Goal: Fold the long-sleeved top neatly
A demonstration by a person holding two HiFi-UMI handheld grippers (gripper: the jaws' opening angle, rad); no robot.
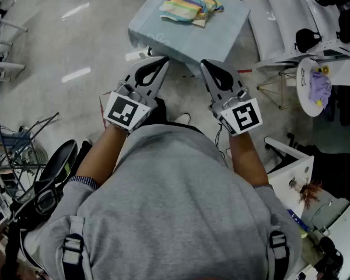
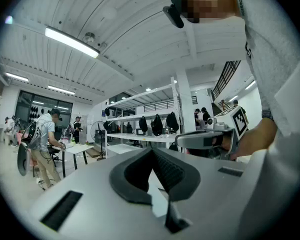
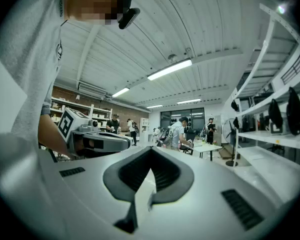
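Head view up top: the striped long-sleeved top (image 1: 189,6) is lying bunched up on a pale blue table (image 1: 186,42) at the upper middle of the frame. Both claws are held up side by side in the centre, below the table's near edge and well apart from the top. The left gripper (image 1: 162,62) has its jaws pressed together with nothing in them, and so does the right gripper (image 1: 205,65). The marker cubes sit just above the person's bare wrists, and a grey sweatshirt (image 1: 175,203) fills the bottom half. Over at the right edge there's a purple cloth (image 1: 319,89) on a round white surface.

Left gripper view: pointing level out into a big workshop. The left gripper (image 2: 152,153) has its jaws fully closed tip to tip and grips nothing. The right gripper (image 2: 180,140) pokes in from the right side. A person with a backpack (image 2: 42,139) stands at the left, and white shelves (image 2: 150,129) with dark bags run across the middle.

Right gripper view: same deal. The right gripper (image 3: 150,151) is clamped shut and empty, with the left gripper (image 3: 128,143) alongside at the left. A person in a cap (image 3: 179,133) leans at a white desk (image 3: 207,146) mid-frame.
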